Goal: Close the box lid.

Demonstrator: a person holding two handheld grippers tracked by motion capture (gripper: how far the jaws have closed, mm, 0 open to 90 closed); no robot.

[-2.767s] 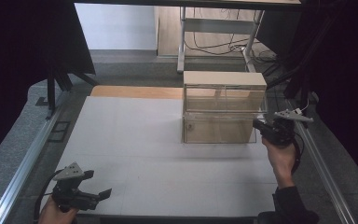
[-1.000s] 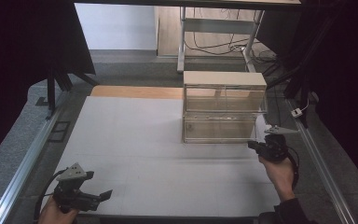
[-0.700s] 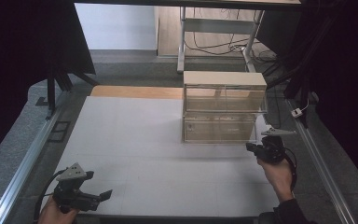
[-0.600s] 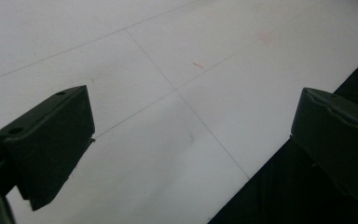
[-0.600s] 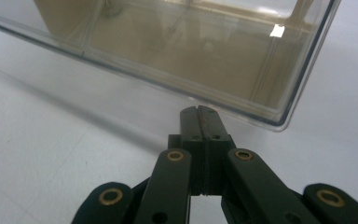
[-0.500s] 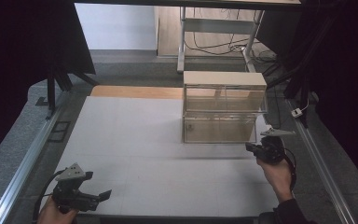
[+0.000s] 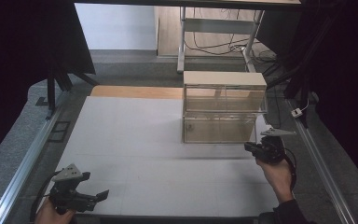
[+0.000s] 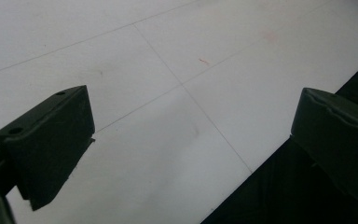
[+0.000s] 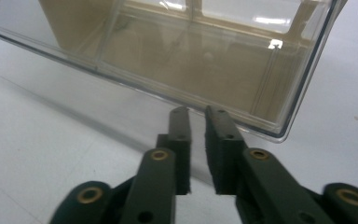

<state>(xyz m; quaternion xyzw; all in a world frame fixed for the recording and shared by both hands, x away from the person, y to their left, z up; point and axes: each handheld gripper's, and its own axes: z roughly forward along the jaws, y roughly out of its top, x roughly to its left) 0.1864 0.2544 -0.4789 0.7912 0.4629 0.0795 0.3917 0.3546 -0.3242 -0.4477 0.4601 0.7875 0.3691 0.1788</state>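
A clear plastic drawer cabinet (image 7: 223, 112) with a beige top stands at the right back of the white table (image 7: 140, 140). My right gripper (image 7: 249, 147) hovers just in front of its lower right corner and points at it. In the right gripper view the clear lower drawer front (image 9: 191, 51) lies just beyond the right gripper (image 9: 195, 114). Its jaws have just been opening; a narrow gap shows and nothing is between them. My left gripper (image 7: 101, 195) rests at the table's near left edge. In the left gripper view the left gripper (image 8: 196, 121) is wide open over bare table.
Metal rails run along the left side (image 7: 23, 168) and the right side (image 7: 317, 158) of the table. A wooden strip (image 7: 135, 91) lies behind the white surface. Black stand legs (image 7: 56, 84) are at the back left, and a desk frame with cables (image 7: 214, 28) is farther back.
Since the earliest frame my right gripper has drawn back a little from the cabinet's right front corner toward the near edge. The left gripper has stayed where it was.
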